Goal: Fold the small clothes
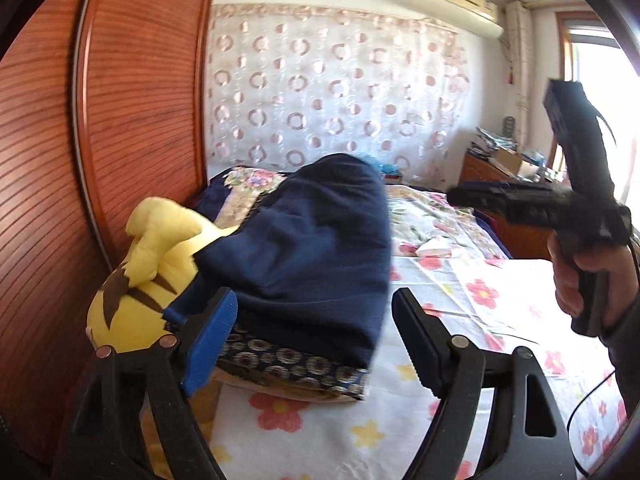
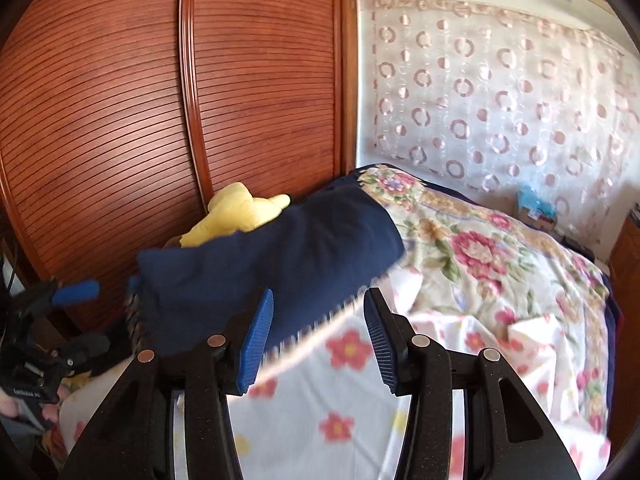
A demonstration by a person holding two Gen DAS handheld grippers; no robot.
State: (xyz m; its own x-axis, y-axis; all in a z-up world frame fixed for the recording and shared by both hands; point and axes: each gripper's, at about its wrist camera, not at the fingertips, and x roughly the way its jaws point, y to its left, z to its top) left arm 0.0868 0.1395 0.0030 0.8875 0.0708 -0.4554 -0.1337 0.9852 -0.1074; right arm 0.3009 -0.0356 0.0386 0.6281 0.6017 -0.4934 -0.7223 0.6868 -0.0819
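A folded navy garment (image 1: 312, 248) lies on a cushion with a ring-patterned border (image 1: 292, 364) at the left side of the bed. My left gripper (image 1: 316, 336) stands open just in front of it, its fingers either side of the garment's near edge and the pads not pressing on it. In the right wrist view the same navy garment (image 2: 272, 264) lies ahead of my right gripper (image 2: 318, 340), which is open with only the floral sheet showing between its fingers. A blue pad (image 2: 76, 293) of the left gripper shows at the garment's left end.
A yellow plush toy (image 1: 148, 264) lies against the wooden wardrobe doors (image 1: 140, 100) beside the garment. The bed carries a white floral sheet (image 1: 460, 304) and a floral quilt (image 2: 480, 248). A hand (image 1: 576, 280) holds the right gripper's handle at the right. A cluttered cabinet (image 1: 492, 164) stands behind.
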